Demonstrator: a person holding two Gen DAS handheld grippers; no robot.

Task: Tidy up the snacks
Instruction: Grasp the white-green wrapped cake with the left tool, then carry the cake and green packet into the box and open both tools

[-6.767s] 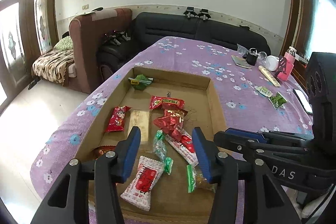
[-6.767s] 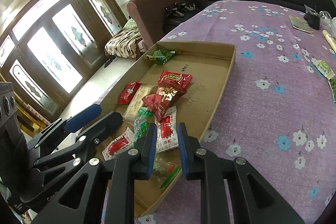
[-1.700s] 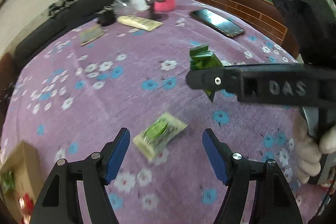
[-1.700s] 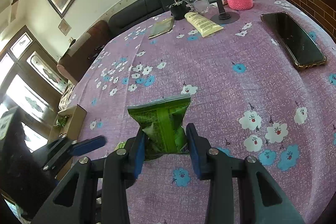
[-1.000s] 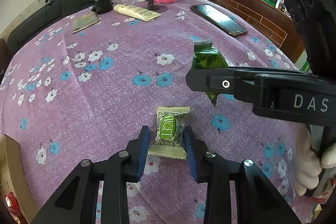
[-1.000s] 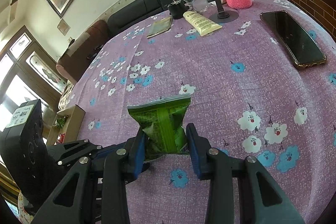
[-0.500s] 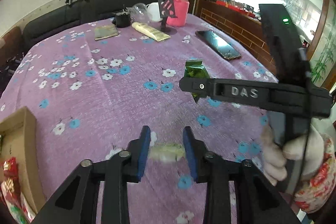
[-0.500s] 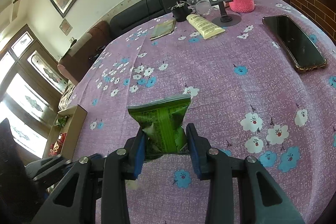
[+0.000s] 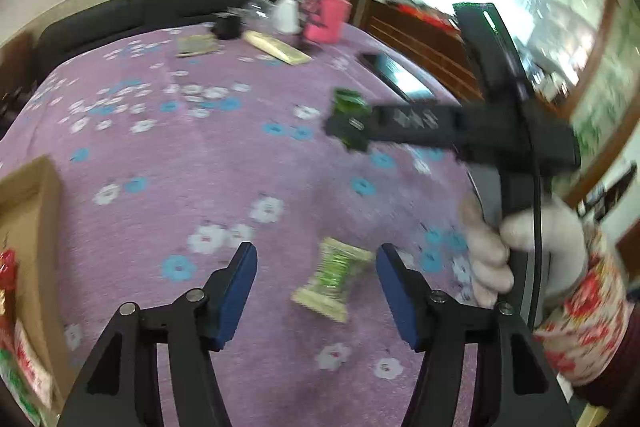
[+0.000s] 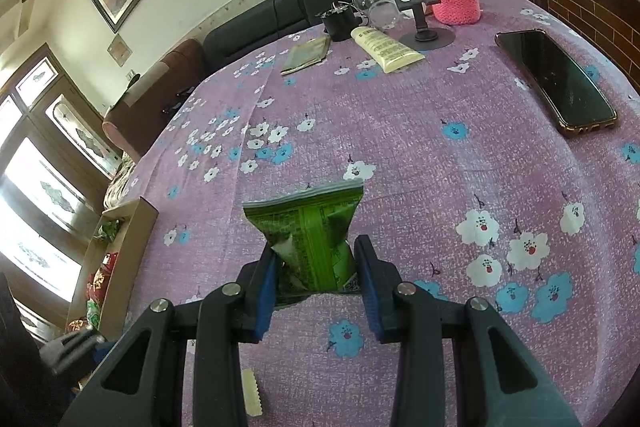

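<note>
The pale green candy (image 9: 331, 277), a small crinkly wrapper with crimped ends, is seen lying loose on the purple floral tablecloth (image 9: 224, 155), between the just-opened jaws of the left gripper (image 9: 316, 291), not pinched. Looks like a dropped pickup, so a re-grip is probably needed before the cardboard box (image 9: 38, 187). A green snack packet (image 10: 310, 239) is kept clamped in the right gripper (image 10: 316, 275).

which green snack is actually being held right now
The dark green packet, clamped in the right gripper. The pale green candy lies loose between the open left gripper's fingers.
</note>
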